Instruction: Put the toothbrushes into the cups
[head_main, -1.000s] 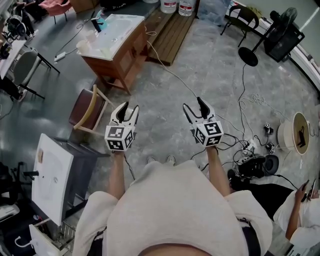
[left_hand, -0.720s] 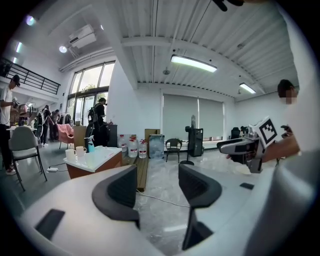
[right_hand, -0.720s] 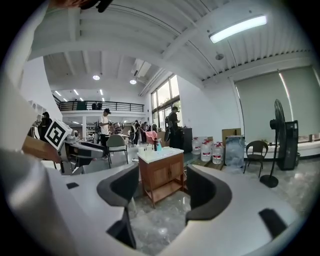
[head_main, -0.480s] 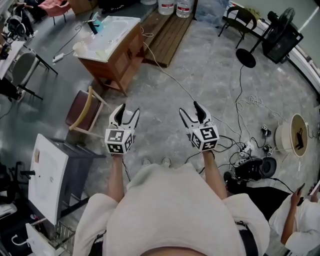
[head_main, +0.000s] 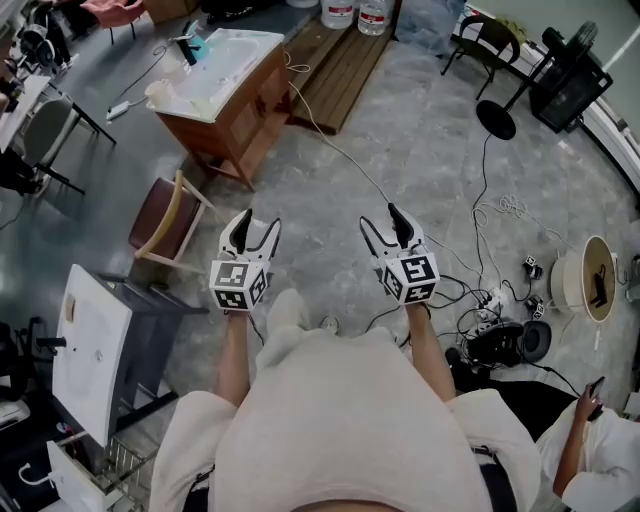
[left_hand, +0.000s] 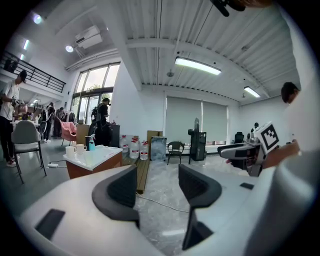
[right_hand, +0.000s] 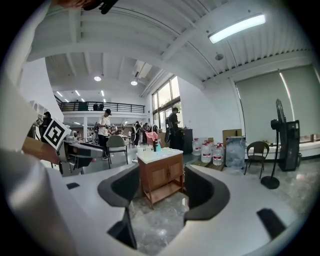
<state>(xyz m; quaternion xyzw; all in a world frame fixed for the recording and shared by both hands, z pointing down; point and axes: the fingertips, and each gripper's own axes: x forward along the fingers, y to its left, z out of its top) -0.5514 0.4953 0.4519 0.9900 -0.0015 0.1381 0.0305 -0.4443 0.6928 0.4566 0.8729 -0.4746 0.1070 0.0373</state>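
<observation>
at eleven o'clock, across open floor (head_main: 300, 200), the cups (left_hand: 70, 150) stand at a corner of the wooden cabinet (head_main: 240, 115). our left gripper (head_main: 257, 220), its jaws just opening wide, and right gripper (head_main: 382, 216) both gape empty.

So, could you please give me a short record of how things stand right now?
left gripper: open, jaws have just been opening, nothing between them
right gripper: open, empty
cabinet: ahead, upper left in the head view, white top
cups: on the cabinet top
toothbrushes: cannot be made out
task: not yet begun
</observation>
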